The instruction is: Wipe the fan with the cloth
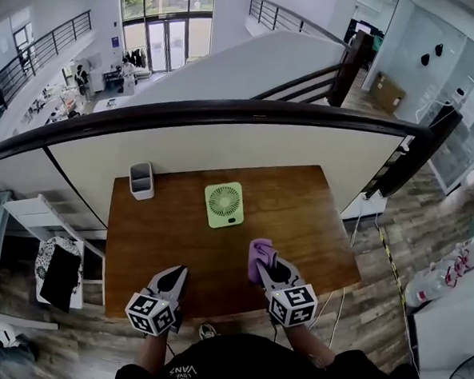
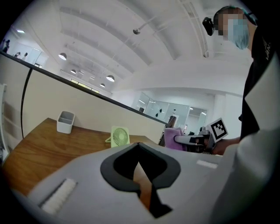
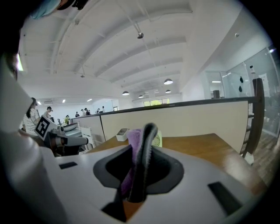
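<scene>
The grey desk organiser (image 1: 142,180) stood near the far left corner of the wooden table (image 1: 316,197), and its inside was too small to make out. The left gripper (image 1: 177,274) hung over the near edge, its jaws pressed together with nothing between them. The small green fan (image 1: 224,204), seemingly propped at a tilt, sat near the table's middle, well apart from both grippers. In the right gripper view only a sliver of it showed behind the purple cloth (image 1: 258,256). The right gripper (image 1: 268,264) had its jaws clamped on that cloth.
</scene>
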Action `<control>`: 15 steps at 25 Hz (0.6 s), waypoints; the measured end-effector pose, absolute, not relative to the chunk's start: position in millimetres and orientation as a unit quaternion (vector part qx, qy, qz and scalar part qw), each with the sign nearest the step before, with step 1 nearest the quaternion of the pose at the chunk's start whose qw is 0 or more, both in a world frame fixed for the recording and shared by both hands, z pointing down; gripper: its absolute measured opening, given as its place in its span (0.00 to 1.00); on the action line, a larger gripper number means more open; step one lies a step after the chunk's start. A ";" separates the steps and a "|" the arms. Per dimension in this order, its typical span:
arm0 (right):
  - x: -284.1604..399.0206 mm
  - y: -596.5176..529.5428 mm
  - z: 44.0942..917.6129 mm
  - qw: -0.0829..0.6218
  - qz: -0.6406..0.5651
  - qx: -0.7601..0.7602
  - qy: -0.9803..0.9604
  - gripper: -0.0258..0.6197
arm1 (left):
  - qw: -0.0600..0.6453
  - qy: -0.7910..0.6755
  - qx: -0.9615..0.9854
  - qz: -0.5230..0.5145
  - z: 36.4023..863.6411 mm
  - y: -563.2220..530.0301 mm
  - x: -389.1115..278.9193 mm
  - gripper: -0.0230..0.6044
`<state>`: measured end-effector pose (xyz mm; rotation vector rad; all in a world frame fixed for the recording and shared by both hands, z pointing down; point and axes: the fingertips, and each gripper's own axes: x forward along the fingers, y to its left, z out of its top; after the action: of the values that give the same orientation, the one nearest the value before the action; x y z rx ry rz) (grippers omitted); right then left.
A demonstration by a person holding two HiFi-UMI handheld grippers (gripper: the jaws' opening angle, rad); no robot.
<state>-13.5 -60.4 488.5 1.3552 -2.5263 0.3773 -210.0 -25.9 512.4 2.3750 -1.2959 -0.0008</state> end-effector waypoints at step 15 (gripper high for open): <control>15.3 4.8 472.3 0.125 0.116 0.377 -0.910 0.18 | 0.210 -0.524 0.825 -0.019 495.8 49.7 -149.5 0.05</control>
<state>15.3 4.8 472.3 1.0980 -2.6525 0.3366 -149.5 49.7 495.8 2.2943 -1.4575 -0.0540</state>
